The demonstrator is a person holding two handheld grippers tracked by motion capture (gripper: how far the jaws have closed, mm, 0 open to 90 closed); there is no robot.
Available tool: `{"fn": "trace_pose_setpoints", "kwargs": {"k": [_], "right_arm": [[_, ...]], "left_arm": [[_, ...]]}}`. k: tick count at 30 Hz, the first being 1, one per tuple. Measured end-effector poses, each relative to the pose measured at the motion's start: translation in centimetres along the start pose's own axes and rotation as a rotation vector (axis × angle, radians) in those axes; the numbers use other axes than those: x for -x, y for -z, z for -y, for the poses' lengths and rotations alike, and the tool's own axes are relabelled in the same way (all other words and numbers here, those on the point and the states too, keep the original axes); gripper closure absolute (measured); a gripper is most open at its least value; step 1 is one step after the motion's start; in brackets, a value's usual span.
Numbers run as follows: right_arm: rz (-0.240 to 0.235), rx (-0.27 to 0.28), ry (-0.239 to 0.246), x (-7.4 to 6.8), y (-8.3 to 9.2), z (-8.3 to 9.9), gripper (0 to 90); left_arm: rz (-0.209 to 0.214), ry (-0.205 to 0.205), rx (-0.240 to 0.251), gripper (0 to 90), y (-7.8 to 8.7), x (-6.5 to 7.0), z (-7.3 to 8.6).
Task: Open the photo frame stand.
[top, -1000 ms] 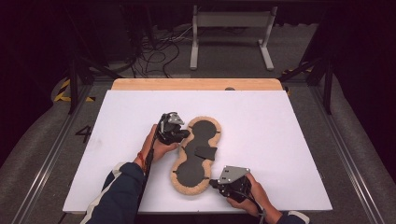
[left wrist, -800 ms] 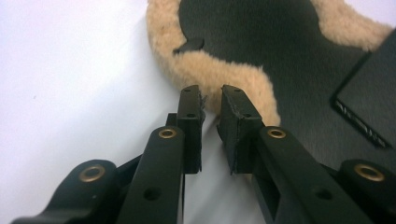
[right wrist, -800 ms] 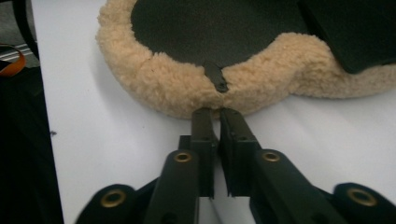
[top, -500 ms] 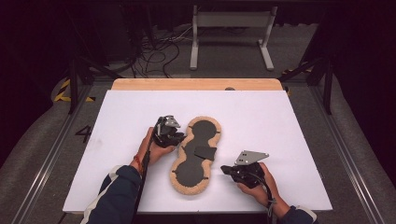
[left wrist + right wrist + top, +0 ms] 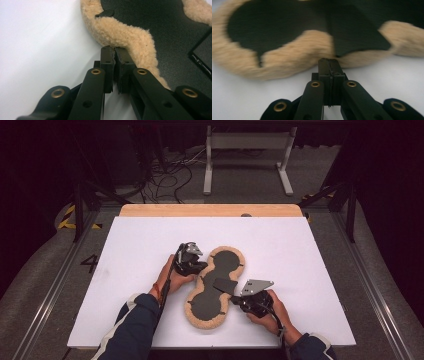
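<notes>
Fleece-edged black pad (image 5: 216,287) lies flat mid-bench (image 5: 125,270), peanut shape, waist between both tools. Left tool (image 5: 114,51): jaws together, nipping the fleece rim at the waist. Right tool (image 5: 329,61): jaws together at the opposite rim, apparently clamping the corner of a black flap (image 5: 225,285) lifted off the pad; whether it has fleece too, can't tell. My read: fold or flip in hand. Hold the left tool as anchor, move the right slowly, keep the flap taut, avoid dragging the pad.
</notes>
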State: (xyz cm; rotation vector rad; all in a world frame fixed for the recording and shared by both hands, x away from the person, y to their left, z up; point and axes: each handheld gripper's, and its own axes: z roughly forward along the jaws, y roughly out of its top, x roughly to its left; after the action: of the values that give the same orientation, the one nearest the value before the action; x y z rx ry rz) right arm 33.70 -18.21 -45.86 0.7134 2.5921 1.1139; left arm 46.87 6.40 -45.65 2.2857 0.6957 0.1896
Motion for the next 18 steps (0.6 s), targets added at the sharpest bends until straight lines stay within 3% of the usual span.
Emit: {"fn": "trace_pose_setpoints", "kwargs": {"k": [1, 2, 4, 7, 11, 15, 17, 18], "right_arm": [[-0.031, 0.000, 0.014, -0.7, 0.0, 0.1, 90.0], [-0.015, -0.003, 0.018, -1.0, 0.1, 0.1, 90.0], [-0.041, -0.001, -0.005, -0.8, 0.1, 0.1, 90.0], [-0.050, -0.011, 0.011, -0.8, 0.2, 0.1, 90.0], [-0.048, -0.033, 0.050, -1.6, 0.4, 0.0, 90.0], [-0.069, -0.037, 0.074, -2.1, 0.4, 0.0, 90.0], [-0.063, -0.040, 0.083, -2.4, 0.4, 0.0, 90.0], [-0.061, -0.041, 0.086, -2.5, 0.4, 0.0, 90.0]], "left_arm": [[-0.006, 0.000, 0.002, 84.3, 0.0, 0.1, 0.0], [-0.011, -0.005, 0.002, 84.2, 0.0, 0.1, 0.0], [-0.053, -0.001, -0.005, 77.4, 0.3, 0.2, 0.1], [-0.050, -0.007, 0.008, 78.1, 1.5, 0.4, 0.7], [-0.039, -0.022, 0.064, 78.3, 5.3, 1.7, 3.4], [-0.034, 0.016, 0.132, 78.9, 9.2, 4.1, 7.4], [-0.030, 0.022, 0.141, 79.2, 10.5, 5.7, 9.1], [-0.030, 0.022, 0.141, 79.3, 10.5, 5.7, 9.1]]}}
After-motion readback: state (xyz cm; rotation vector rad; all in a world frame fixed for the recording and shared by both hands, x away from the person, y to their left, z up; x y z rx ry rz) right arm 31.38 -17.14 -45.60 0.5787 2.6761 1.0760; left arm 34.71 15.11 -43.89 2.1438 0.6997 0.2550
